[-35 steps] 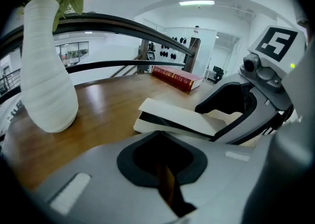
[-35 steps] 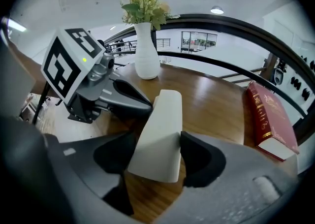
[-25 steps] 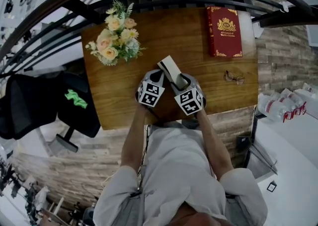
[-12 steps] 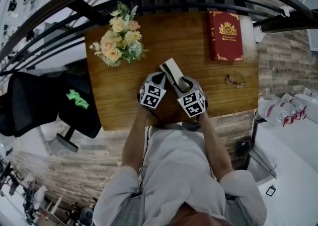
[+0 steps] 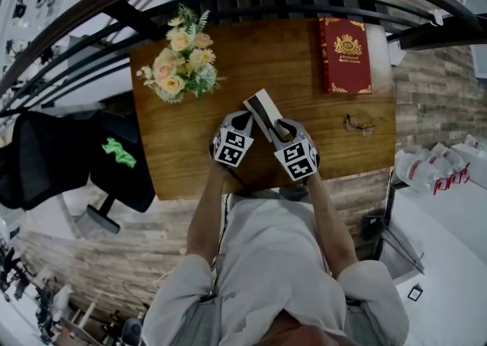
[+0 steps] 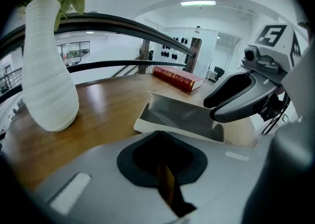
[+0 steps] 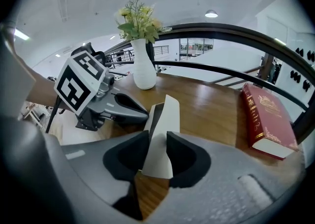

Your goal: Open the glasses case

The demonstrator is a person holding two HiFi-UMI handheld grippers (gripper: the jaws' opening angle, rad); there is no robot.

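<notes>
- On the worktop (image 5: 175, 162), near the middle of its front edge, the case (image 5: 261, 107) is sitting between the two grippers, just ahead of the person.
- The case is standing open: a white panel is rising at a tilt from the worktop, and the grey inside is showing in the left gripper view.
- The right gripper (image 7: 156, 151) is reaching in from the person's right and pointing downward. Its jaws have just been closing and are pinching the raised white panel, with both dark pads touching it.
- The left gripper (image 6: 158, 134) is sitting just beside the case on its left side, also pointing downward. Its jaws are pressing together with nothing between them, and the case is lying just beyond their tips.
- Flowers (image 5: 179, 63) in a white vase (image 6: 47, 70) are standing at the far left of the worktop, well apart from the case.
- A red book (image 5: 344, 52) is lying flat at the far right corner.
- Glasses (image 5: 358, 121) are lying on the worktop to the right of the case, apart from it and nearer the person than the book.
</notes>
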